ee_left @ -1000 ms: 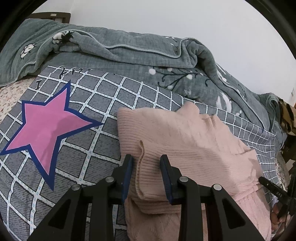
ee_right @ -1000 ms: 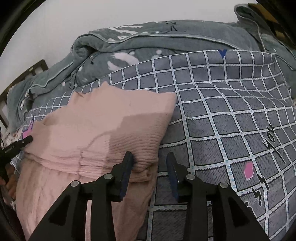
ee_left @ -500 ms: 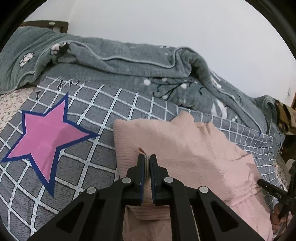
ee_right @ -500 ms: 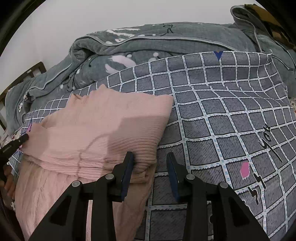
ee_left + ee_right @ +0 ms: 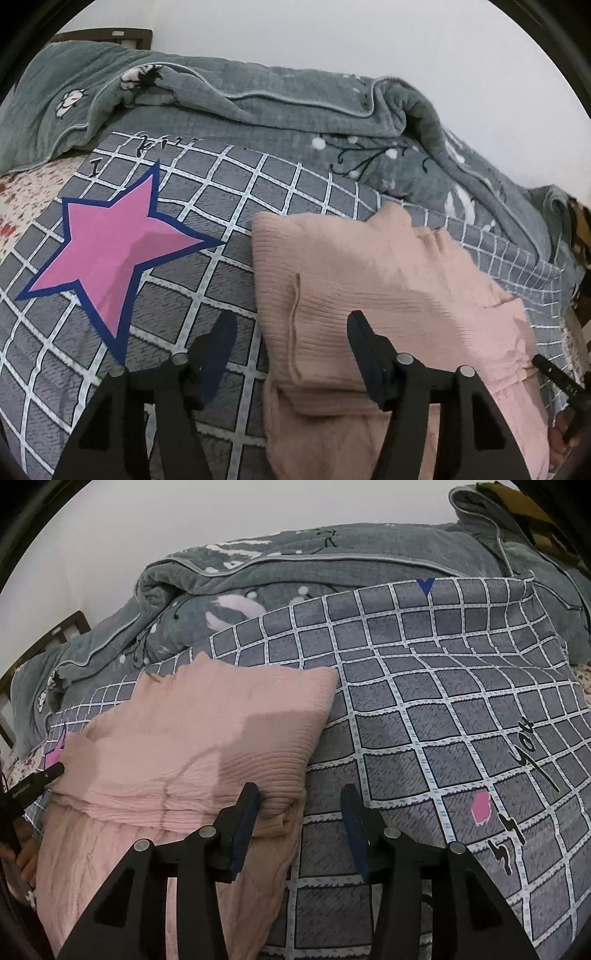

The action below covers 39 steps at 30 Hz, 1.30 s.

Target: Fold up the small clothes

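Left gripper [image 5: 291, 334] wide apart, nothing clamped, left-hand finger [image 5: 218, 347] over bare grid fabric, right-hand finger [image 5: 364, 350] over pink knit, near-left folded edge of the pink sweater [image 5: 369, 280] sitting in the gap. Right gripper [image 5: 299, 808] also apart, not clamped, left-hand finger [image 5: 245, 812] touching or just over the ribbed near-right corner of the sweater [image 5: 207, 738], right-hand finger [image 5: 354, 819] over the grid blanket, corner of the fold between them; actual contact hard to call. Sweater folded over on itself, upper ribbed layer lying on a looser lower layer trailing toward 6 o'clock in both views. Tip of right gripper visible at 4 o'clock in left view [image 5: 554, 373], at the sweater's far edge; tip of left gripper at 9 o'clock in right view [image 5: 40, 779], likewise at the edge. Sweater resting on grey white-grid blanket [image 5: 207, 280], spread flat. Pink star with blue outline [image 5: 110, 251] printed on blanket at 9–10 o'clock from sweater in left view, well clear of the knit. Black lettering and small pink patch [image 5: 480, 806] on blanket at 3–4 o'clock in right view. Bunched grey-green quilt [image 5: 258, 110] with white floral print across 12 o'clock, behind blanket, against white wall [image 5: 332, 33]. Dark wooden bed frame [image 5: 55, 635] at 9–10 o'clock in right view
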Each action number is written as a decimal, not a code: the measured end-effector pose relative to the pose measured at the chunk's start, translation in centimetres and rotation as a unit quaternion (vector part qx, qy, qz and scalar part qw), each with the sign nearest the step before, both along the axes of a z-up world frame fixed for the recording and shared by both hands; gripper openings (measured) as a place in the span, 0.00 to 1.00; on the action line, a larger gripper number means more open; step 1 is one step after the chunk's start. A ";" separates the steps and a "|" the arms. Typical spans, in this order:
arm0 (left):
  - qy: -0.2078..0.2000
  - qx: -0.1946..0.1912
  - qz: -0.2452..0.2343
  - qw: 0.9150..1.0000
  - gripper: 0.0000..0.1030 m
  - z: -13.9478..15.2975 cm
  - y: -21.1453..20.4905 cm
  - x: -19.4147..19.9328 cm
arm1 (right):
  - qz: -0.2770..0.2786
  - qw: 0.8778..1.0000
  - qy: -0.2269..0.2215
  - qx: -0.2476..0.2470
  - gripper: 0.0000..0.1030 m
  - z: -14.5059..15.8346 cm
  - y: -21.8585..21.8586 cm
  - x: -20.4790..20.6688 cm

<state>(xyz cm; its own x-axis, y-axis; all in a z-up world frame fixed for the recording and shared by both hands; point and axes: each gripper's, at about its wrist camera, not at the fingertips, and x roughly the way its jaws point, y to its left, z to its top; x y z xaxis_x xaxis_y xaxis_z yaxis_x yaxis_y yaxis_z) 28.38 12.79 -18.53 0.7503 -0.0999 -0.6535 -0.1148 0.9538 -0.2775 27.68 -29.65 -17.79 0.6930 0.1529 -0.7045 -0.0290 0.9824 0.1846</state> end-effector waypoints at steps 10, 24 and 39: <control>-0.033 0.037 0.012 0.999 0.58 1.3 -0.9 -2.8 | -0.006 0.998 -0.044 -0.036 0.44 1.4 0.3 -3.5; -0.080 0.054 0.028 0.995 0.58 3.4 -2.4 -8.4 | -0.008 0.994 -0.093 -0.048 0.44 4.4 1.2 -7.9; -0.054 0.028 -0.033 0.998 0.60 1.5 -3.5 -19.6 | 0.027 0.998 -0.062 -0.003 0.44 1.9 0.3 -18.6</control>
